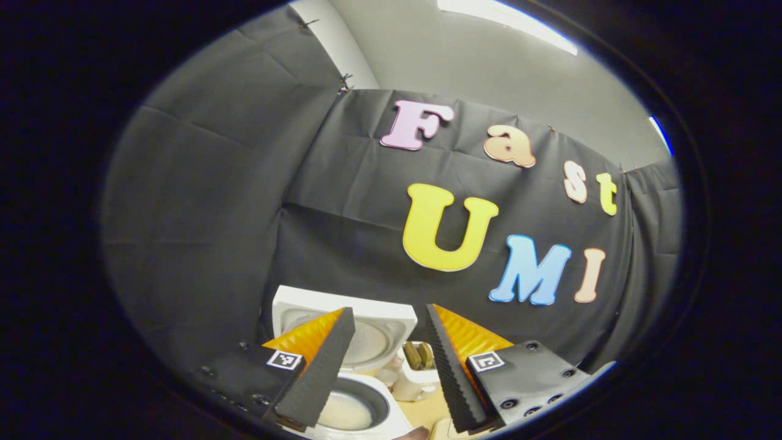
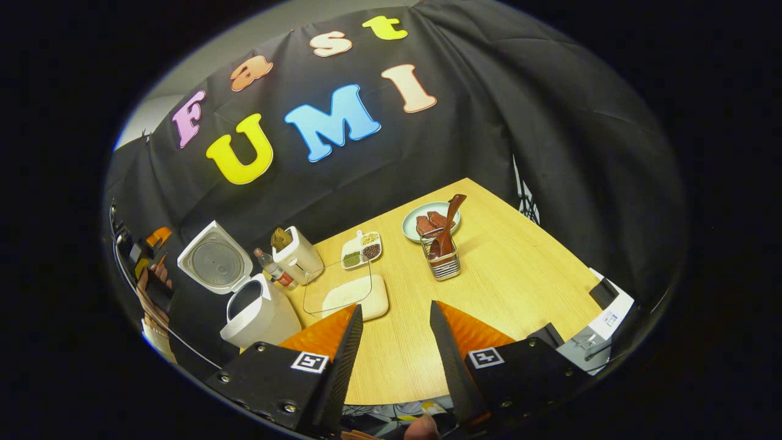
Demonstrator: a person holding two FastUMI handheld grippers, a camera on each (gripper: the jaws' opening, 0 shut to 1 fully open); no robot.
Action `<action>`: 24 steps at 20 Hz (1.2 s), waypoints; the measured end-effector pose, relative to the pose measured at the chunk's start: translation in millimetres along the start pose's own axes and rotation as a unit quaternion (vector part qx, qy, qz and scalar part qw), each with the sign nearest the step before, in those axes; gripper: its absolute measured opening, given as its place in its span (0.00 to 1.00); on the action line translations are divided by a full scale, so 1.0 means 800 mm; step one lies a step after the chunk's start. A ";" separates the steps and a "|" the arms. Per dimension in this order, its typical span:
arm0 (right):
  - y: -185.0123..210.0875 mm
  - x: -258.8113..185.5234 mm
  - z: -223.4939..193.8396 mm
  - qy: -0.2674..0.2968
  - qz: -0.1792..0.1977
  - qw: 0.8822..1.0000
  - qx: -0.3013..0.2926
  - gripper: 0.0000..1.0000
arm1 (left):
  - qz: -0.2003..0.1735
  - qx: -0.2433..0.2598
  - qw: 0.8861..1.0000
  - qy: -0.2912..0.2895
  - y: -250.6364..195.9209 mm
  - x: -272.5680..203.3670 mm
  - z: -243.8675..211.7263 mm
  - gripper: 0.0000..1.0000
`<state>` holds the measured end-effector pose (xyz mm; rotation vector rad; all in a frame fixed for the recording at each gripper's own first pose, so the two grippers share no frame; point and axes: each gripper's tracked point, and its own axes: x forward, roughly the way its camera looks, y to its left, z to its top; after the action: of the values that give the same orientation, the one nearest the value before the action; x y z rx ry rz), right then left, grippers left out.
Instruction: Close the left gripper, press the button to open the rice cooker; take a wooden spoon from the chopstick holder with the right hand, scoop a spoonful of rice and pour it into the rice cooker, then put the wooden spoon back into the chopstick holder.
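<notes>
The desk (image 2: 489, 287) carries the rice cooker (image 2: 256, 315) at its left edge, lid raised, pot exposed. A tray of rice (image 2: 357, 293) lies just beside it. Near the far edge, the chopstick holder (image 2: 445, 260) stands upright with the wooden spoon (image 2: 449, 223) in it. The right gripper (image 2: 396, 342) hangs over the near edge, jaws released, empty. The left gripper (image 1: 391, 360) hovers above the cooker, jaws likewise released, empty.

Right gripper (image 2: 396, 318) jaws apart above table (image 2: 519, 287), rice cooker (image 2: 256, 311) lid up, wooden spoon (image 2: 449, 226) in chopstick holder (image 2: 445, 261)
</notes>
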<state>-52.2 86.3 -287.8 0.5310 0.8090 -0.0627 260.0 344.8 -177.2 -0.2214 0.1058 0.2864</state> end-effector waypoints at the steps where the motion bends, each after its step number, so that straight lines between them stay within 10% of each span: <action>1: 0.001 -0.005 -0.002 0.000 -0.004 1.000 -0.005 0.68 | 0.006 -0.003 1.000 -0.005 0.006 0.031 0.002 0.83; 12: 0.005 -0.013 -0.019 0.017 -0.023 0.999 -0.030 0.68 | 0.070 0.051 0.996 0.037 0.072 0.208 -0.036 0.77; 18: 0.013 -0.003 -0.027 0.027 -0.011 0.999 -0.031 0.68 | 0.113 0.158 0.976 0.099 0.088 0.226 -0.079 0.79; 24: 0.014 0.006 -0.032 0.031 -0.001 0.999 -0.023 0.68 | 0.100 0.146 0.979 0.101 0.062 0.152 -0.089 0.80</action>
<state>-63.6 108.6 -300.7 0.4912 0.8698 -0.0290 356.6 407.2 -272.7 0.0547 0.3702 0.4428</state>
